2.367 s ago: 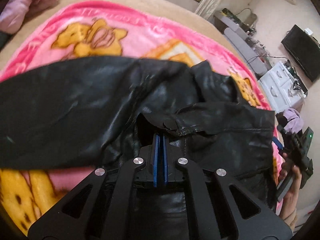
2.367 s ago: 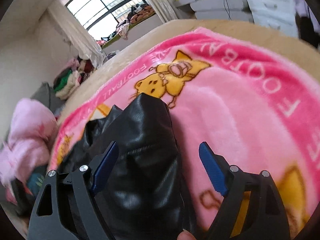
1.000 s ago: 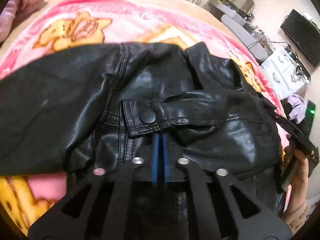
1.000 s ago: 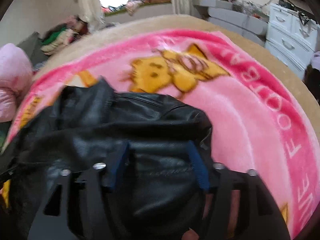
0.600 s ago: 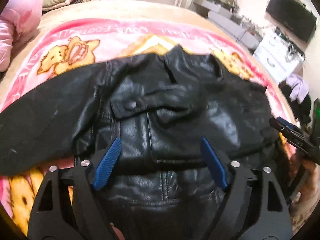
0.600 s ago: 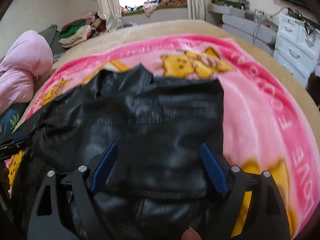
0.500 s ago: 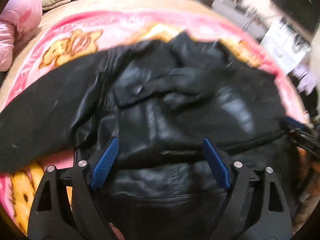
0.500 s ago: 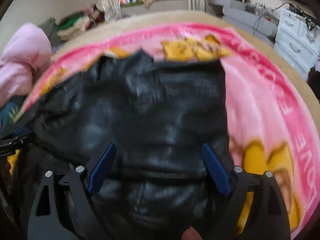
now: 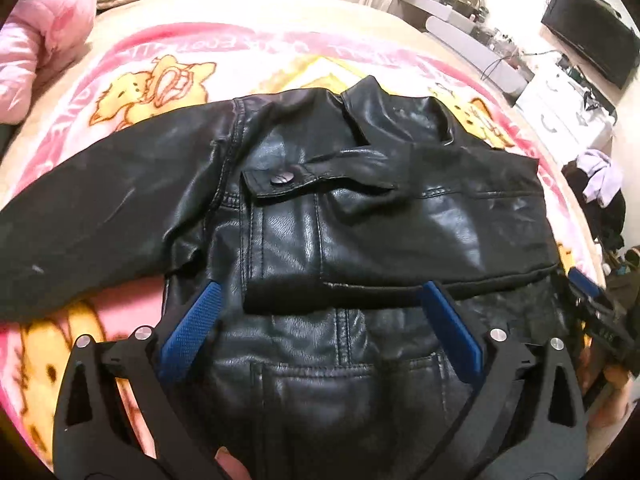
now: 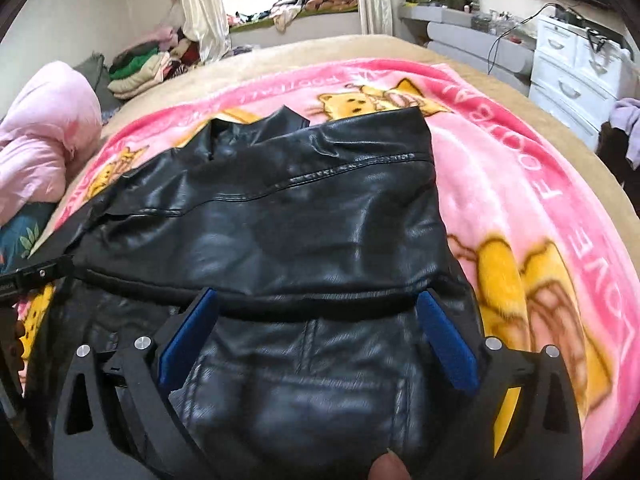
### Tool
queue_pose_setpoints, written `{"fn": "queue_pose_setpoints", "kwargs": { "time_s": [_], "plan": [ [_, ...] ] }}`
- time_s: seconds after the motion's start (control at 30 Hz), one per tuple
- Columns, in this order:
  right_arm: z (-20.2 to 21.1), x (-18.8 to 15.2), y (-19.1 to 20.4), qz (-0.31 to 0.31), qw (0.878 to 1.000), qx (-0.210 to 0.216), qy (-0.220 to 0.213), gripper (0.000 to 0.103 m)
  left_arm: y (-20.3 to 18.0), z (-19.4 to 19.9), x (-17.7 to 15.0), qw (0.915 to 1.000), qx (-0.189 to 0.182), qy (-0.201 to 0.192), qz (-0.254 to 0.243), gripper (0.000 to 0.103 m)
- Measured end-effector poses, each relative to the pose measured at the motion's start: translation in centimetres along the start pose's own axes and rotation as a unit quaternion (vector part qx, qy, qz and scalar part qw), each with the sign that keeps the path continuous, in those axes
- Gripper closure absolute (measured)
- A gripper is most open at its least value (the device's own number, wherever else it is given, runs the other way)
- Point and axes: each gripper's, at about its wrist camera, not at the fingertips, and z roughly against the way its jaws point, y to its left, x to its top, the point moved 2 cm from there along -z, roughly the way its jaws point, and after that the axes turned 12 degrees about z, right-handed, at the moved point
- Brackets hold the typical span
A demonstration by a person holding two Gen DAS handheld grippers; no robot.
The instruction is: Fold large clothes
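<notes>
Tan bed (image 10: 460, 56), pink cartoon blanket (image 10: 520, 208) spread on it, black jacket (image 9: 360, 220) on blanket

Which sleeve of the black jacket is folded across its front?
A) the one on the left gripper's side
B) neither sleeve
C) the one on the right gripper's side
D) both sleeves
C. The right-side sleeve lies across the chest of the black jacket, its cuff snap facing up, while the other sleeve stretches out flat over the pink blanket.

One black jacket (image 9: 360, 208), one pink blanket (image 10: 520, 184), two tongs (image 9: 320, 320).
</notes>
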Motion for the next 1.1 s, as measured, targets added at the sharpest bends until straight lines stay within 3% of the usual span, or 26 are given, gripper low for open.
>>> {"fn": "queue_pose_setpoints", "kwargs": {
  "time_s": [0.3, 0.5, 0.8, 1.1],
  "plan": [
    [2.2, -0.2, 3.3, 0.013, 1.0, 0.004, -0.016, 0.005, 2.7, 2.5, -0.3, 0.9984, 0.031, -0.03, 0.036, 0.009],
    [2.8, 1.7, 6.7, 0.043, 0.999, 0.012, -0.029, 0.005, 5.0, 3.7, -0.2, 0.9964, 0.038, -0.039, 0.065, 0.009],
    [3.5, 4.7, 12.4, 0.099, 0.993, 0.024, -0.06, 0.004, 8.0, 6.9, 1.2, 0.9896, 0.063, -0.091, 0.093, 0.009],
    [3.1, 6.8, 18.1, 0.14, 0.986, 0.055, -0.072, 0.004, 10.2, 8.5, 2.0, 0.9849, 0.064, -0.105, 0.122, 0.009]
  ]
}}
